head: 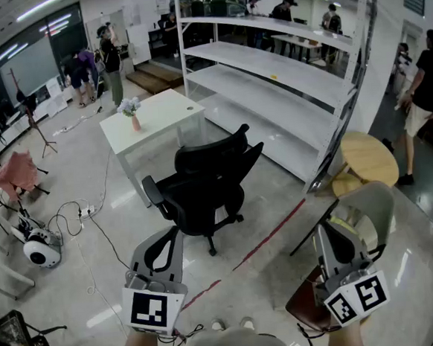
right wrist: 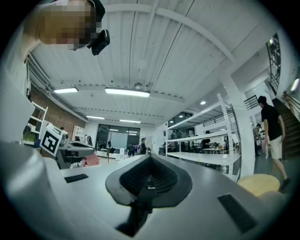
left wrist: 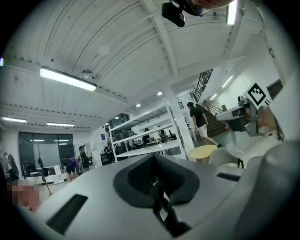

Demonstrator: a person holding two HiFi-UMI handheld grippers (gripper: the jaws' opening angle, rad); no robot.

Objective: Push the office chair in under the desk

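Note:
A black office chair [head: 206,184] stands on the floor a little in front of the white desk [head: 159,113], apart from it and turned at an angle. A small vase of flowers [head: 132,112] sits on the desk. My left gripper [head: 162,240] is low at the left, shut and empty, its tips short of the chair's base. Level with it, my right gripper [head: 333,234] is shut too, with nothing held. In the left gripper view the left gripper [left wrist: 154,159] has its jaws pressed together, and the right gripper [right wrist: 150,159] looks the same in its own view. Neither gripper view shows the chair.
White metal shelving [head: 268,67] runs along behind the chair to the right. A round wooden table [head: 368,156] and a pale chair [head: 368,201] stand near my right gripper. Cables [head: 78,213] and a white device [head: 40,252] lie at left. Several people stand in the background.

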